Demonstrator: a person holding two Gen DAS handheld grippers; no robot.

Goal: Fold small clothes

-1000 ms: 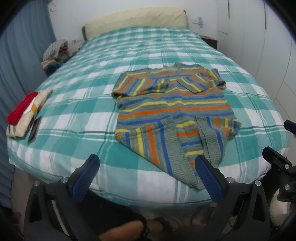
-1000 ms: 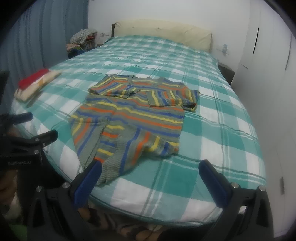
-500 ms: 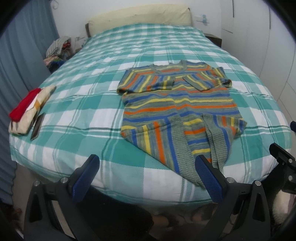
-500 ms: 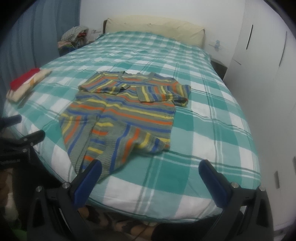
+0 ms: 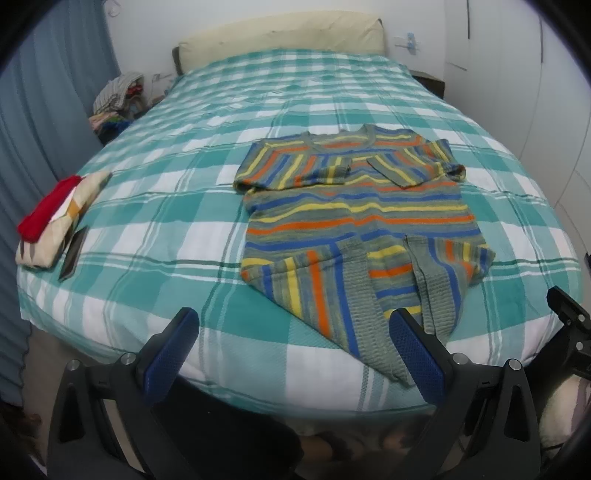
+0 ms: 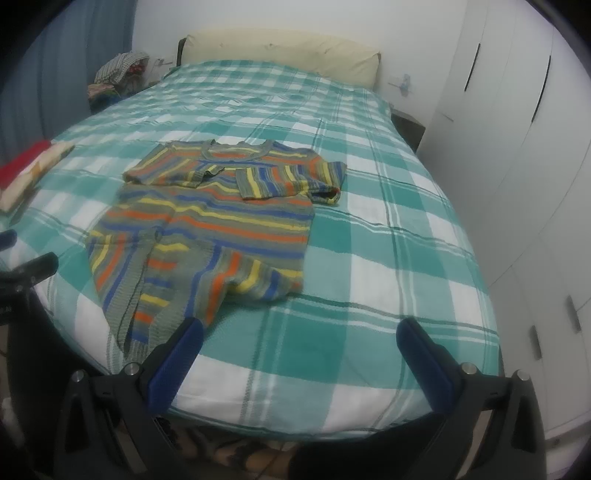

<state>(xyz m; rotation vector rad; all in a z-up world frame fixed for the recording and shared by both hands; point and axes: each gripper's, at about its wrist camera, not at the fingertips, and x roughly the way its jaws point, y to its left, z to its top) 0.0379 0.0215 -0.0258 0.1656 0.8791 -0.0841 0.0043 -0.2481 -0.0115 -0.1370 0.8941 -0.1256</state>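
Note:
A small striped knit garment (image 5: 358, 218) (image 6: 218, 221) in grey, orange, yellow and blue lies flat on the bed, both sleeves folded across its chest and its lower ends reaching the near edge. My left gripper (image 5: 293, 345) hovers open at the bed's near edge, its right finger just in front of the garment's hem. My right gripper (image 6: 299, 354) is open too, off the near edge, with its left finger by the garment's lower end. Neither gripper holds anything.
The bed (image 5: 155, 206) (image 6: 388, 229) has a teal and white checked cover and a cream headboard (image 5: 280, 35). A folded pile topped with red cloth (image 5: 51, 218) and a dark flat object (image 5: 74, 253) lie at the left edge. White wardrobe doors (image 6: 517, 110) stand on the right.
Both grippers have risen and drawn back slightly, so the bed and garment sit lower in each view. The garment has not moved.

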